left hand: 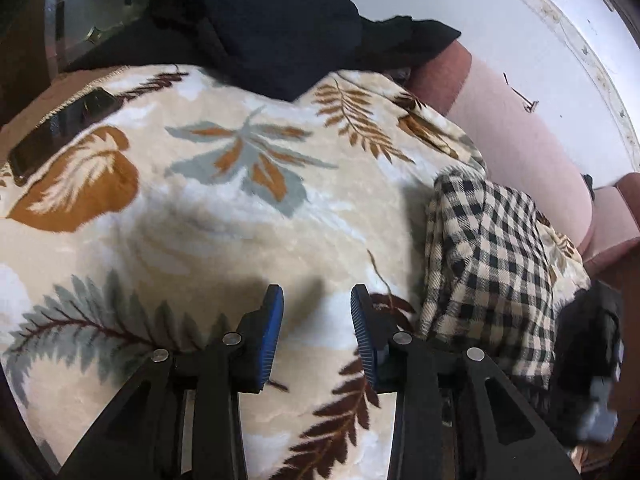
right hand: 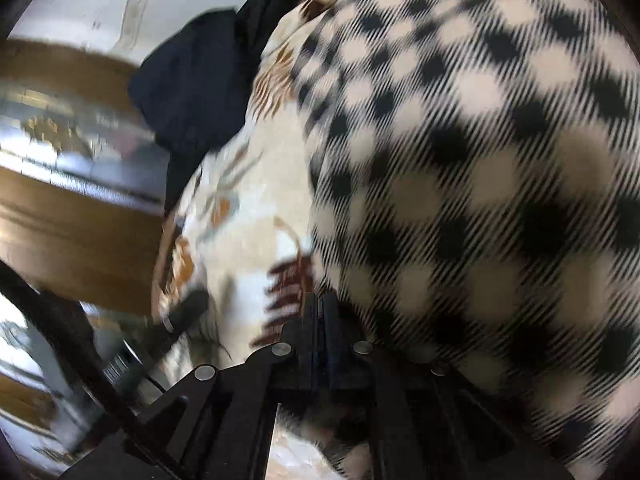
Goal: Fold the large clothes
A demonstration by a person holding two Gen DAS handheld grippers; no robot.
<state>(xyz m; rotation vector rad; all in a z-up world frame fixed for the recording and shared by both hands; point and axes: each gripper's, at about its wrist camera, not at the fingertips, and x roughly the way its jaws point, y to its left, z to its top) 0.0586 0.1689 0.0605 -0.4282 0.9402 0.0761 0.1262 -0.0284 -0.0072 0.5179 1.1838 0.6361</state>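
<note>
A black-and-cream checked garment lies bunched on a leaf-patterned blanket, to the right of my left gripper. That gripper hangs open above the blanket, with nothing between its blue pads. In the blurred right wrist view the checked garment fills the right side and bulges over the gripper's right finger. My right gripper is shut, and the cloth's edge runs into its closed tips. In the left wrist view the right gripper is a dark blur at the garment's lower right edge.
A dark navy garment lies heaped at the blanket's far end. A black phone rests on the blanket's left edge. A pink sofa back and a white wall run along the right. Brown and glass furniture stands to the left.
</note>
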